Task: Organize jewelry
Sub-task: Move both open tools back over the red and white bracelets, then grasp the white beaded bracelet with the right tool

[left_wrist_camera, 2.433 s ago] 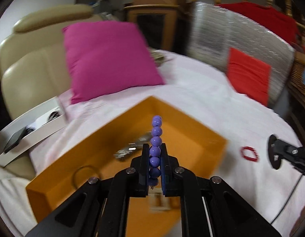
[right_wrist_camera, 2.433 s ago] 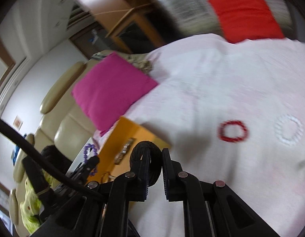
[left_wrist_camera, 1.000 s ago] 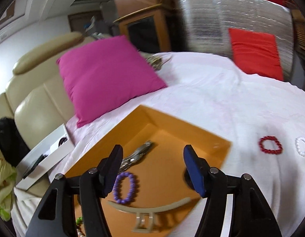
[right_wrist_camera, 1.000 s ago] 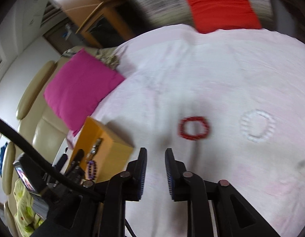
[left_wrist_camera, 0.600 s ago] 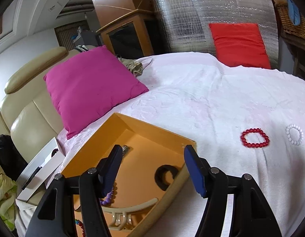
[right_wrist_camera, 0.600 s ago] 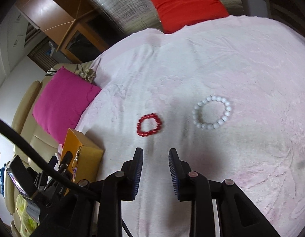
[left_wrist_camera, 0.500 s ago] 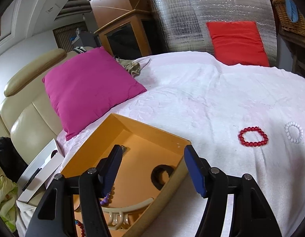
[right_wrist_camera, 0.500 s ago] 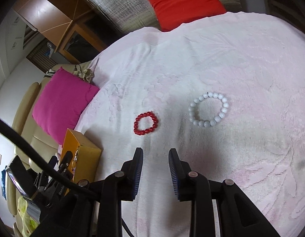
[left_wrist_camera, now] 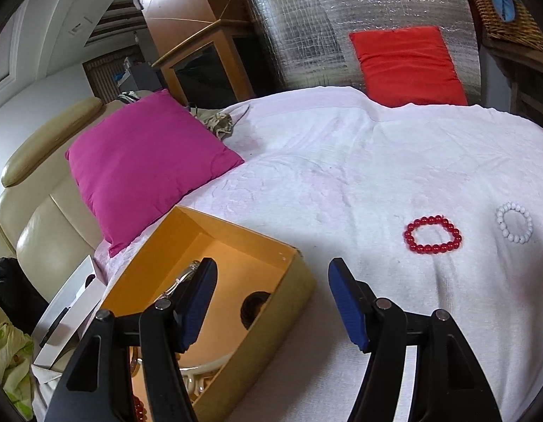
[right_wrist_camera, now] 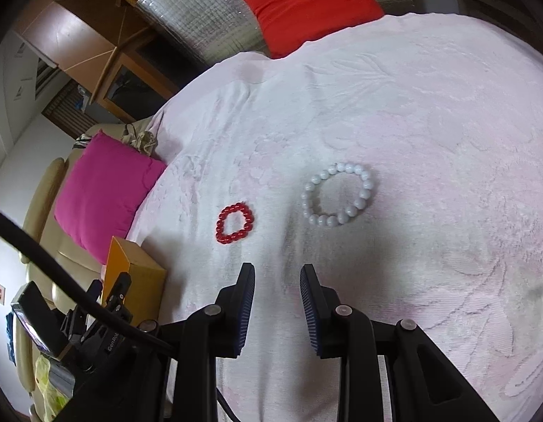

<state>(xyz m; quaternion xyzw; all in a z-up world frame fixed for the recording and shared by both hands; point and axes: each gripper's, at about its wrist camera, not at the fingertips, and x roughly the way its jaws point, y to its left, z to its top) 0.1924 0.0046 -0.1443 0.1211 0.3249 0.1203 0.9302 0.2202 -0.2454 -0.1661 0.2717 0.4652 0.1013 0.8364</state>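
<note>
Bed point(left_wrist_camera: 341, 161): white cover, carries everything.
Orange box point(left_wrist_camera: 296, 281): on the bed's left, jewelry inside.
Left gripper point(left_wrist_camera: 271, 281): fingers spread, empty, over box's right wall.
Right gripper point(right_wrist_camera: 276, 281): fingers released, empty.
White bracelet point(right_wrist_camera: 338, 193): on the cover beyond right gripper.
Red bracelet point(right_wrist_camera: 235, 223): just beside it.

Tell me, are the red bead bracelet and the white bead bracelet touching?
Apart. The right wrist view shows the red bead bracelet and the white bead bracelet lying side by side, with bare white bedspread between them.
</note>
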